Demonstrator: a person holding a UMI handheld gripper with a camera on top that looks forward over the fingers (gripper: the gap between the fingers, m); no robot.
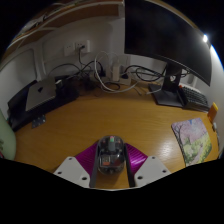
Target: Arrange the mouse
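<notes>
- Nearest, the gripper [111, 163] has its magenta pads [86, 158] pressed on either side of a small grey computer mouse [111, 151].
- Below lies the wooden desk [100, 115].
- Right of the fingers lies a colourful printed mat [193, 137].
- Farther right stands a black monitor [163, 45].

Ahead of your claw [111, 160], which holds the mouse [110, 150] between its fingers, the desk [100, 115] lies bare and wide, up to the monitor [165, 45]. The monitor's stand [170, 95] blocks the far right; left of it, cables [95, 78] clutter the back edge (a tangle). A floral mat [194, 138] lies nearer you, below the stand.
</notes>
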